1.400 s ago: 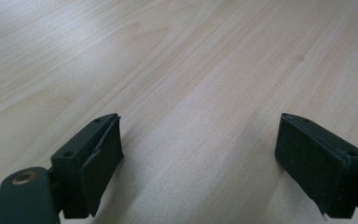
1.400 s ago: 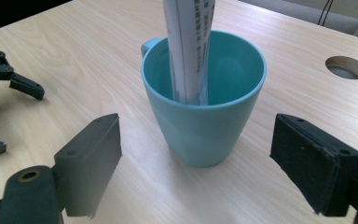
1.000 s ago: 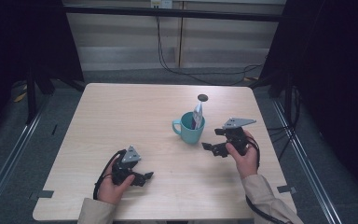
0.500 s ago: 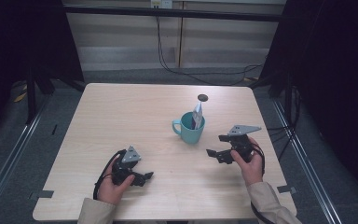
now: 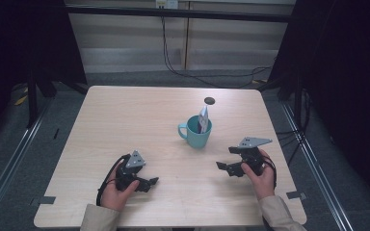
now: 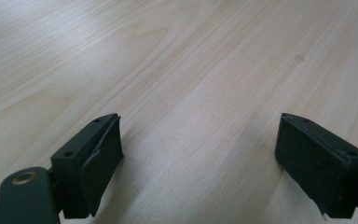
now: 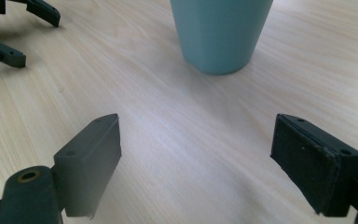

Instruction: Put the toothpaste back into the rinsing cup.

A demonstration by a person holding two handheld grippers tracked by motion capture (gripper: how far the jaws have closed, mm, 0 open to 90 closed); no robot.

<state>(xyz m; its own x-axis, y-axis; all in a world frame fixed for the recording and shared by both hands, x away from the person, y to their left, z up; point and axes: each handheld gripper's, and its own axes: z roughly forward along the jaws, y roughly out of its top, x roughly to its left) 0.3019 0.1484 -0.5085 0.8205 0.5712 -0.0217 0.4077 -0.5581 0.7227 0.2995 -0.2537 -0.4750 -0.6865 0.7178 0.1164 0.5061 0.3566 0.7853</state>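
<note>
The teal mug [image 5: 196, 132] with a small packet [image 5: 203, 119] standing in it sits mid-surface [image 5: 125, 115], near the right tongs [image 5: 227, 166], whose jaws gape wide and empty. The left tongs [image 5: 149, 183] rest low, also wide open, holding nothing. Judging by this, the mug work looks finished or paused; any next grasp needs the right tongs brought level with the mug

From the high view we look forward and down from above the near edge, taking in the whole tabletop [image 5: 125, 115] and the floor around it. In the left gripper view we sit low and close, looking along the jaws across bare wood. In the right gripper view we are just as low, facing the base of the teal mug [image 7: 220, 32], which we also see from above in the high view, right of centre.
</note>
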